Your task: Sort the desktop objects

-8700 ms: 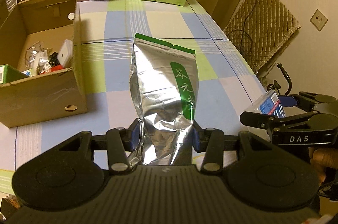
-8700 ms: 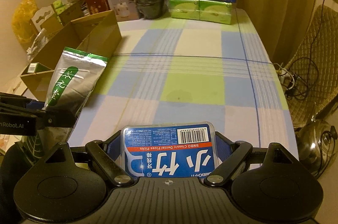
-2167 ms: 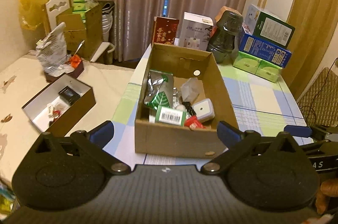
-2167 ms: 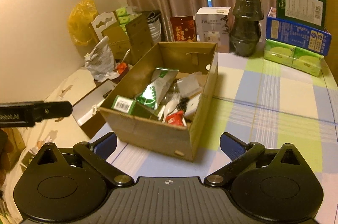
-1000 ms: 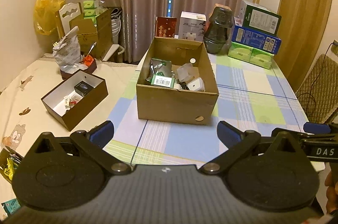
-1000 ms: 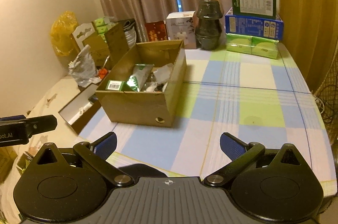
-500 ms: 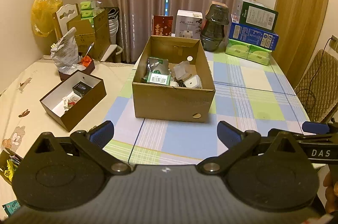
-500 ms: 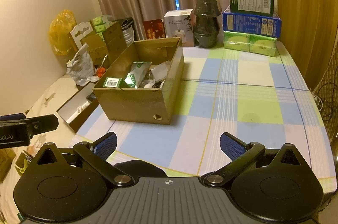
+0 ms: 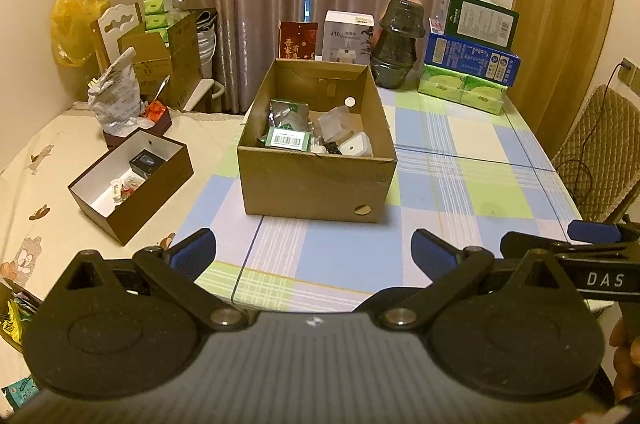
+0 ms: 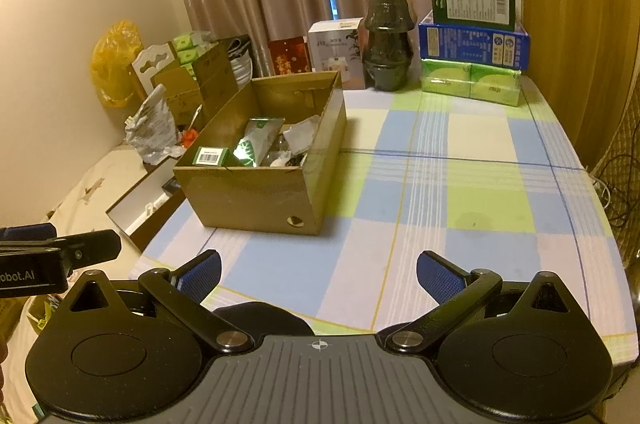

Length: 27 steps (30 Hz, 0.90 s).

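Both grippers, left gripper (image 9: 313, 248) and right gripper (image 10: 318, 270), wide open and empty, held back from the worktop (image 10: 472, 184); sorted items inside cardboard box (image 9: 316, 184); sorting judged complete, next move: confirm nothing loose remains.

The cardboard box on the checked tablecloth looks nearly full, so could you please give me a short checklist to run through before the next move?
1. Left gripper open and holding nothing: ok.
2. Right gripper open and holding nothing: ok.
3. Cardboard box upright on the table, top open: ok.
4. Silver tea pouch lying inside the box: ok.
5. Loose items left on the checked cloth in front of the box: none seen, ok.
6. Whether the stacked boxes at the far edge also need sorting: cannot tell.
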Each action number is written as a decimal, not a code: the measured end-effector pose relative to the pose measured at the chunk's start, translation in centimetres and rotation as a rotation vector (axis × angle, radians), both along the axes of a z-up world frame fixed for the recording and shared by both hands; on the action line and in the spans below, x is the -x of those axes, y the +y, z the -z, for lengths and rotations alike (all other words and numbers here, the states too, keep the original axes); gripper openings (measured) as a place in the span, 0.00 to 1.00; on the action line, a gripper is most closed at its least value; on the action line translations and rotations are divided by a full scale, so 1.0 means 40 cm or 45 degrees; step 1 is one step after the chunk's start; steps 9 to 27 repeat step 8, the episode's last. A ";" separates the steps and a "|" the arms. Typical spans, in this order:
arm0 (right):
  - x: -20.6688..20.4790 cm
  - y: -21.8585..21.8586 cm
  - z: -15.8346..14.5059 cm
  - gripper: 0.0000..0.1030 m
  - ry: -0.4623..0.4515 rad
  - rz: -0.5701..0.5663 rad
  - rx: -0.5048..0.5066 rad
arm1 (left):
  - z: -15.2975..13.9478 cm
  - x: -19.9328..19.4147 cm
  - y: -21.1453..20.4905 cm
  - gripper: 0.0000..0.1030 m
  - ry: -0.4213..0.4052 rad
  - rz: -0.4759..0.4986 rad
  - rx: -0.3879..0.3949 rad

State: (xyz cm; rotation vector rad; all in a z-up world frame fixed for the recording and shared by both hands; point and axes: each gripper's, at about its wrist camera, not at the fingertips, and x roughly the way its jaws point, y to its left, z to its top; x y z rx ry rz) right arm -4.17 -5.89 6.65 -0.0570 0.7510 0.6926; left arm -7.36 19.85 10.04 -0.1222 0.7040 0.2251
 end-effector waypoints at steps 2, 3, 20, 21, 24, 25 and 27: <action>-0.002 0.001 0.004 0.98 0.005 0.001 0.001 | 0.005 -0.002 0.000 0.99 0.011 0.009 0.005; -0.003 0.000 0.007 0.98 0.007 0.001 0.002 | 0.008 -0.002 -0.001 0.99 0.015 0.015 0.003; -0.005 -0.001 0.016 0.98 0.008 0.007 0.010 | 0.013 -0.001 -0.004 0.99 -0.004 0.020 0.000; -0.005 -0.001 0.016 0.98 0.008 0.007 0.010 | 0.013 -0.001 -0.004 0.99 -0.004 0.020 0.000; -0.005 -0.001 0.016 0.98 0.008 0.007 0.010 | 0.013 -0.001 -0.004 0.99 -0.004 0.020 0.000; -0.005 -0.001 0.016 0.98 0.008 0.007 0.010 | 0.013 -0.001 -0.004 0.99 -0.004 0.020 0.000; -0.005 -0.001 0.016 0.98 0.008 0.007 0.010 | 0.013 -0.001 -0.004 0.99 -0.004 0.020 0.000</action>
